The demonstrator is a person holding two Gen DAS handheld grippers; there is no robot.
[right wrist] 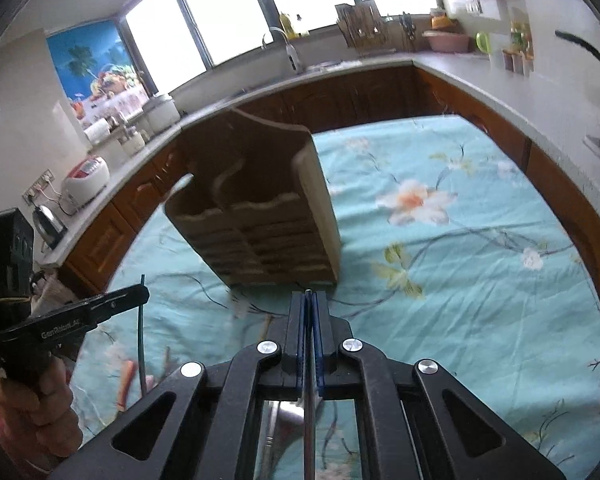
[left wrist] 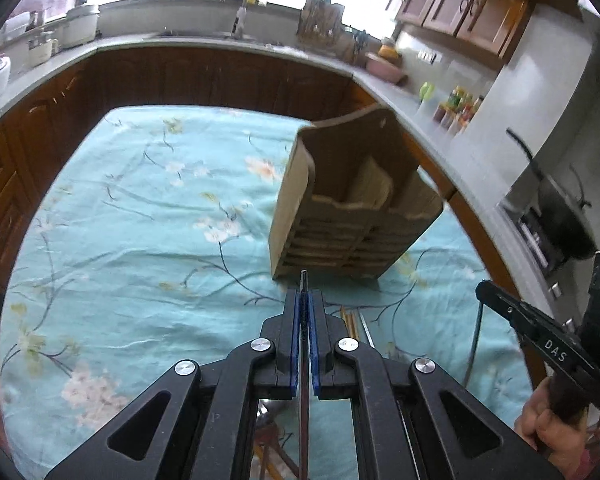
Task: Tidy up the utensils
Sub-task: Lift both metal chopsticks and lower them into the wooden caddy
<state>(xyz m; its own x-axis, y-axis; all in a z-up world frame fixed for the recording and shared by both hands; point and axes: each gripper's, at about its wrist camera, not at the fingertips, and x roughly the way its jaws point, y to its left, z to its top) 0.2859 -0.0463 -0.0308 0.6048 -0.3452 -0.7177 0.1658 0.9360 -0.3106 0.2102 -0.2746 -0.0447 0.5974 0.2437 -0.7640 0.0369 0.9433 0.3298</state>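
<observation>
A wooden utensil holder (left wrist: 352, 208) (right wrist: 260, 220) with slatted front and open compartments stands on the flowered teal tablecloth (left wrist: 140, 208) (right wrist: 440, 260). My left gripper (left wrist: 304, 294) (right wrist: 142, 292) is shut on a thin dark utensil (left wrist: 304, 280) (right wrist: 141, 340) that hangs down from the pads, just in front of the holder. My right gripper (right wrist: 308, 298) (left wrist: 482, 290) is shut on a thin metal utensil (right wrist: 308, 420) (left wrist: 474, 340), also held above the cloth near the holder's front. Both grippers point down toward the holder's base.
Loose utensils lie on the cloth near me: chopsticks (left wrist: 352, 320) and an orange-handled piece (right wrist: 126, 380). A grey counter (left wrist: 440, 120) over brown cabinets wraps around the table, with a sink tap (right wrist: 290, 50), a rice cooker (right wrist: 86, 184) and jars. A hand (right wrist: 32, 412) grips the left tool.
</observation>
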